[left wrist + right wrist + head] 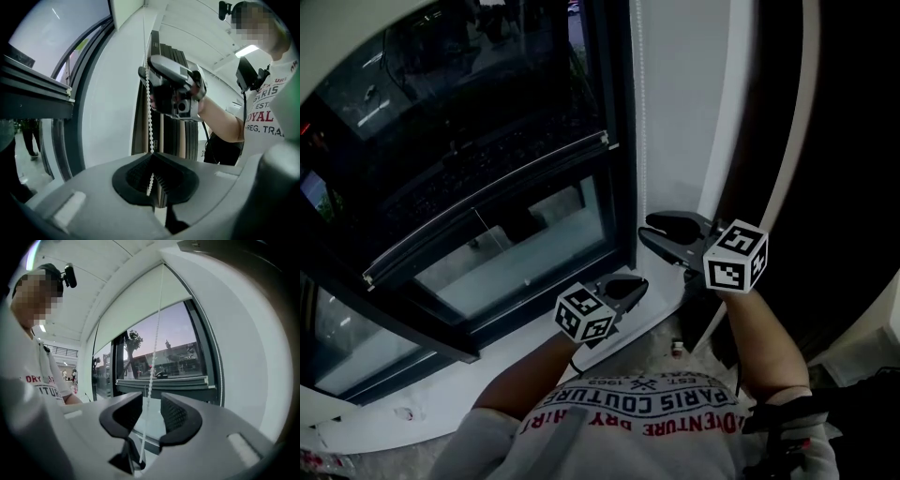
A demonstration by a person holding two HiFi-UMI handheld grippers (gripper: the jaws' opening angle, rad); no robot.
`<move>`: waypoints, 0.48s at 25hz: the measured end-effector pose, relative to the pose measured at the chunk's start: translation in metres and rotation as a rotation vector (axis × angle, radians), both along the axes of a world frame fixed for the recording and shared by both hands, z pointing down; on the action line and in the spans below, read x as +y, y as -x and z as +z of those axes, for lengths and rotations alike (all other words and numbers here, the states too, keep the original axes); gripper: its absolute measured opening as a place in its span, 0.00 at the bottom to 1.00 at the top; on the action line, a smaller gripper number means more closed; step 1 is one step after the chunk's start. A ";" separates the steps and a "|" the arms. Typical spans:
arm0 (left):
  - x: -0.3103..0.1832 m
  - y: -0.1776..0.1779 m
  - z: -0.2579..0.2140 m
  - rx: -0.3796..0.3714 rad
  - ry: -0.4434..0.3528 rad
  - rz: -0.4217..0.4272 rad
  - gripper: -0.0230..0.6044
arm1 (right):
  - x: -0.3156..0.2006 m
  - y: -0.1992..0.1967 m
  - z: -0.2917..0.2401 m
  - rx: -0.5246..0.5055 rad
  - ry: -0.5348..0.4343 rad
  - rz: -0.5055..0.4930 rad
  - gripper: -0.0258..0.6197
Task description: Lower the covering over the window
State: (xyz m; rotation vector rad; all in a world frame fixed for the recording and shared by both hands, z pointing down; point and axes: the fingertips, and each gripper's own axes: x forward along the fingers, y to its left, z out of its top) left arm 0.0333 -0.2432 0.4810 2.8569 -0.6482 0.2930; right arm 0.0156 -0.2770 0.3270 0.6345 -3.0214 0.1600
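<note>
A white bead chain (639,112) hangs down the white wall beside the dark window frame (487,202). My left gripper (633,284) is the lower one, near the sill, and is shut on the bead chain (150,117), which runs up out of its closed pads (140,171). My right gripper (649,230) is higher on the same chain. It is open, and the chain (153,357) passes untouched between its fingers (180,416). A white roller blind (140,305) covers the upper part of the window.
A white sill (487,375) runs under the window. A dark panel (853,141) stands to the right of the white wall strip. The left gripper view shows a black ribbed upright (180,136) behind the right gripper (154,77). The person's torso is close behind both grippers.
</note>
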 end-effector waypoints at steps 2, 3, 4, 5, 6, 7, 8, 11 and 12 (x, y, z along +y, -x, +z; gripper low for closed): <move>0.002 -0.001 0.000 -0.003 0.001 0.005 0.04 | -0.004 0.005 -0.016 -0.001 -0.016 -0.002 0.22; 0.002 -0.002 0.000 -0.003 0.002 0.007 0.04 | -0.004 0.007 -0.021 -0.004 -0.021 -0.003 0.21; 0.002 -0.003 0.000 -0.003 0.002 0.008 0.04 | -0.005 0.008 -0.026 -0.007 -0.024 -0.003 0.19; 0.003 -0.003 0.000 -0.002 0.003 0.009 0.04 | -0.006 0.008 -0.030 -0.011 -0.023 -0.002 0.17; 0.002 -0.003 0.000 -0.003 0.002 0.009 0.04 | -0.006 0.008 -0.032 -0.014 -0.020 0.001 0.11; 0.003 -0.003 -0.001 -0.005 0.001 0.009 0.04 | -0.007 0.007 -0.032 -0.017 -0.014 0.002 0.07; 0.003 -0.002 -0.001 -0.007 0.000 0.010 0.04 | -0.007 0.007 -0.033 -0.022 -0.005 0.000 0.06; 0.005 -0.003 -0.001 -0.011 -0.004 0.014 0.04 | -0.004 0.008 -0.033 -0.039 0.009 -0.008 0.05; 0.004 -0.003 -0.001 -0.007 -0.004 0.013 0.04 | -0.004 0.008 -0.033 -0.040 0.005 -0.007 0.05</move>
